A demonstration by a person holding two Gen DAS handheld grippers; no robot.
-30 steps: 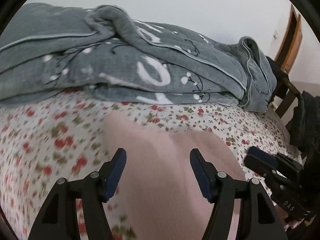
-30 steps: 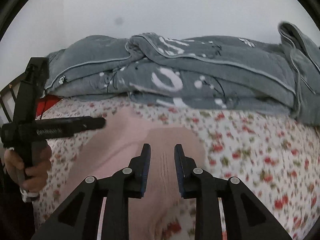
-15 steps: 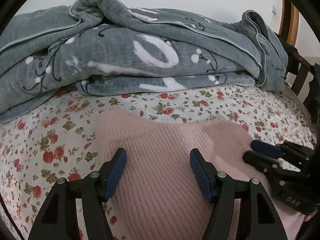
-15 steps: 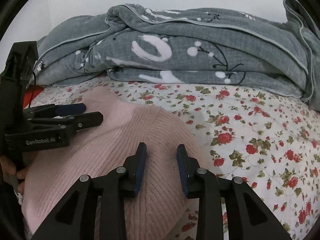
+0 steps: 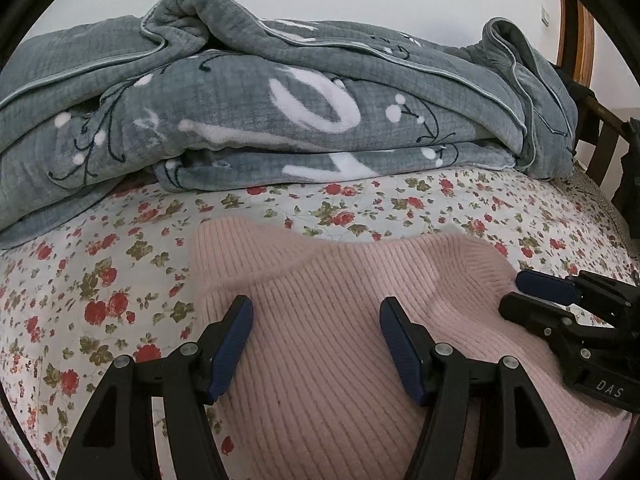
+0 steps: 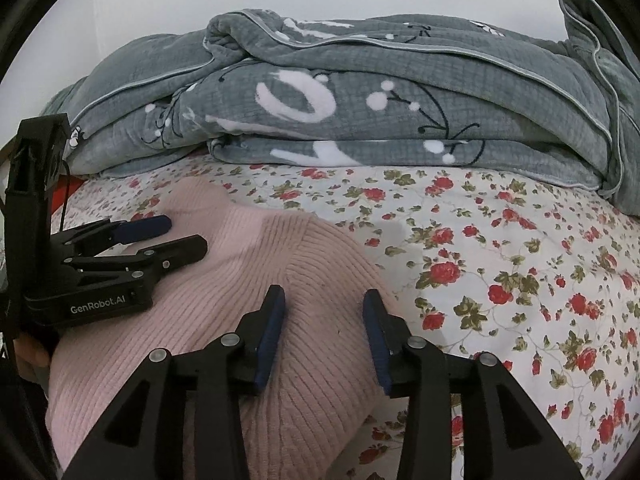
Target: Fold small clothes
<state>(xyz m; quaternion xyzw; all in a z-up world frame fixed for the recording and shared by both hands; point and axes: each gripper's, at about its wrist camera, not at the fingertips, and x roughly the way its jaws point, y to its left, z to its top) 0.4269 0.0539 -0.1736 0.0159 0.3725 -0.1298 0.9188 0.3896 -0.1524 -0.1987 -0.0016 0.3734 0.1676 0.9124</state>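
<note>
A pink ribbed knit garment (image 5: 332,360) lies bunched on the floral bedsheet (image 5: 100,300). My left gripper (image 5: 316,316) hovers low over its middle, jaws wide and open, the pads touching no fold. In the right wrist view the same pink garment (image 6: 240,288) fills the lower left. My right gripper (image 6: 324,304) sits over its right edge. Its jaws are opening, with knit beneath and between them but the pads not pressing on it. Each gripper shows in the other's view: the right gripper (image 5: 536,292) and the left gripper (image 6: 180,236), which a hand (image 6: 32,356) holds.
A big crumpled grey blanket (image 5: 300,112) with white marks lies across the back of the bed against a white wall. Wooden furniture (image 5: 576,40) and dark cloth (image 5: 632,184) stand at the far right. Bare floral sheet (image 6: 500,272) lies right of the garment.
Both grippers have sunk toward the bed and now rest low over the pink garment. The right gripper's jaws have spread wider. The left jaws keep the same width.
</note>
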